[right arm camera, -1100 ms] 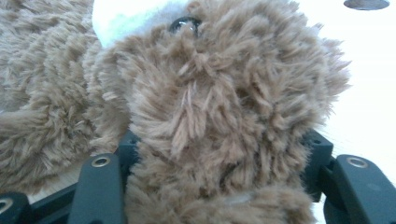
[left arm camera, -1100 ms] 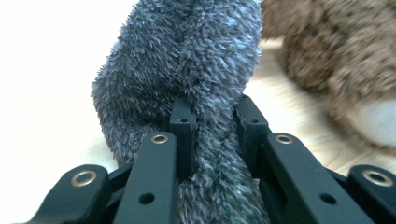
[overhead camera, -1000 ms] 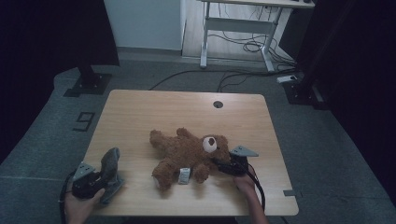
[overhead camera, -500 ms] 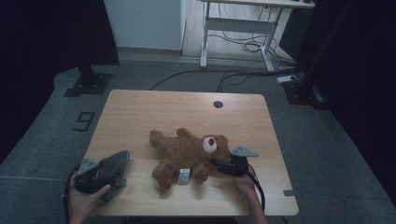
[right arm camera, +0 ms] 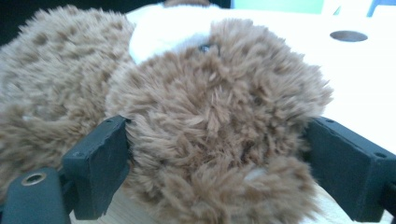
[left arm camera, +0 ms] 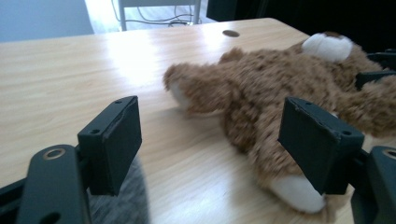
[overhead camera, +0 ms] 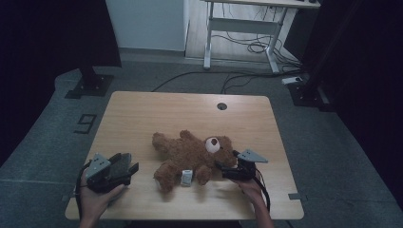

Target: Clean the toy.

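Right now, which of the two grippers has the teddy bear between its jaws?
The right gripper: the teddy bear's head sits between its open jaws. The left gripper stands apart, empty.

The wooden surface [overhead camera: 157, 114] is light brown, with a small round hole [overhead camera: 222, 106] near its far edge. It stands on a grey floor [overhead camera: 332, 156]. A dark 9 [overhead camera: 86, 123] is marked on the floor, just off the left side of the surface. Farther back stands a white desk frame [overhead camera: 240, 28] with black cables [overhead camera: 252, 47] lying under it. A black stand foot [overhead camera: 90, 85] sits at the back left, and another black foot [overhead camera: 309, 95] sits at the back right.
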